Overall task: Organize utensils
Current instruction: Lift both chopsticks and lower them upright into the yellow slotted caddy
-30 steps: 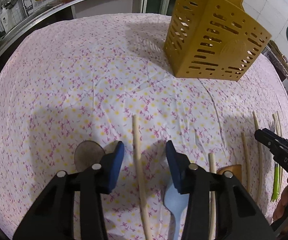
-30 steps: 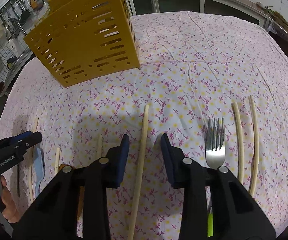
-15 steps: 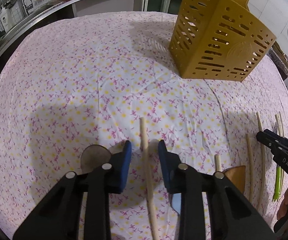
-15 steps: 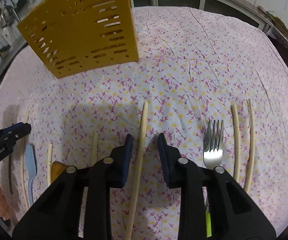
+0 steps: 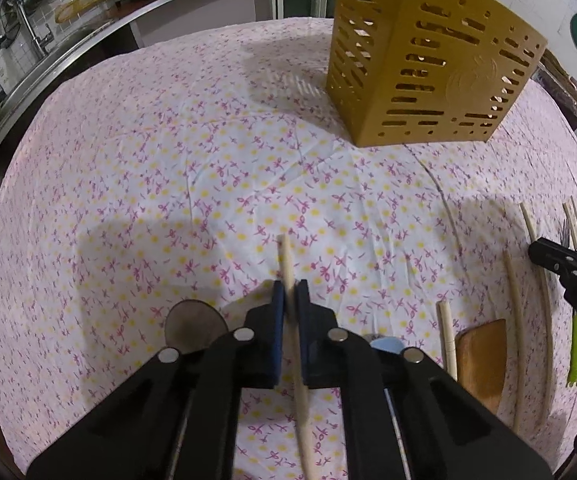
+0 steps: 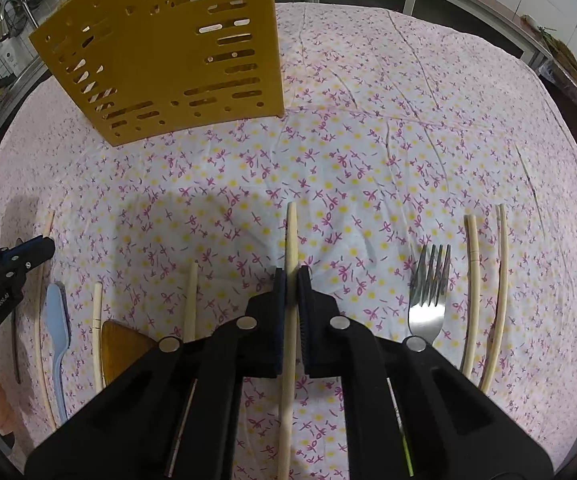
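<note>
Blue-padded, the left tool (image 5: 289, 294) is pinching one pale chopstick (image 5: 287, 258) lying on the flowered tabletop (image 5: 168, 168). Meanwhile the right tool (image 6: 291, 280) is clamping another chopstick (image 6: 291, 236) beside the fork (image 6: 428, 292), both in front of the yellow slotted holder (image 6: 168, 52).

"DAS" printed on right gripper (image 5: 560, 264) body; "GenRobot.AI" printed on left gripper (image 6: 36, 246) body. Nothing else legible.

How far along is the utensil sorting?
Early. Nothing visibly placed in the yellow holder yet. In hand: left tongs and right tongs each shut on a chopstick lying on the cloth. Left: fork, blue spoon, wooden spatula, other chopsticks.
</note>
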{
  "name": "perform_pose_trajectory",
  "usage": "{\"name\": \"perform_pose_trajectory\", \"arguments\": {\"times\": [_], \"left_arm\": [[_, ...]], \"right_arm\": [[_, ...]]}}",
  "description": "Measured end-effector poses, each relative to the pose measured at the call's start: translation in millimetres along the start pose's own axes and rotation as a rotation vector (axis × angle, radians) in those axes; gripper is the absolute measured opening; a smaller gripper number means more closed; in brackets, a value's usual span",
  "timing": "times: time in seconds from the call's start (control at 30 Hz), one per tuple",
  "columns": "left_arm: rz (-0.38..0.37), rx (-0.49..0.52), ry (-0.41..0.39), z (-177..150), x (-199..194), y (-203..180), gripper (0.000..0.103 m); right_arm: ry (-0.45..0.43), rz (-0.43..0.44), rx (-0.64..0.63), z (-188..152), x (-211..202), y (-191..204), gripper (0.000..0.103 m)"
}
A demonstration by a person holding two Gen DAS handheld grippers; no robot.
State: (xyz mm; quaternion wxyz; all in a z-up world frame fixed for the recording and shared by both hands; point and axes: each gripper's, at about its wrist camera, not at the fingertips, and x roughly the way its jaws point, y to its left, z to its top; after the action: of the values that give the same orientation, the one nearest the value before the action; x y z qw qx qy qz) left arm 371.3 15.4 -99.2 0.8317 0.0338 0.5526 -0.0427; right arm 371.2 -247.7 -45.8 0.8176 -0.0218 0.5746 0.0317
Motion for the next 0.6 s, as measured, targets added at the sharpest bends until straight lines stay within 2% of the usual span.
{"name": "perform_pose_trajectory", "arguments": {"times": [0.3, 0.6], "left_arm": [[-0.022, -0.018, -0.036, -8.7, -13.0, -3.9, 0.006], [-0.031, -0.038, -0.187, -16.8, -58.7, -8.0, 0.006]], "right_arm": [[-0.048, 0.021, 0.014, -11.5, -14.2, -24.3, 0.007], [-0.161, 0.062, 0.046, -22.1, -46.0, -38.8, 0.007]]}}
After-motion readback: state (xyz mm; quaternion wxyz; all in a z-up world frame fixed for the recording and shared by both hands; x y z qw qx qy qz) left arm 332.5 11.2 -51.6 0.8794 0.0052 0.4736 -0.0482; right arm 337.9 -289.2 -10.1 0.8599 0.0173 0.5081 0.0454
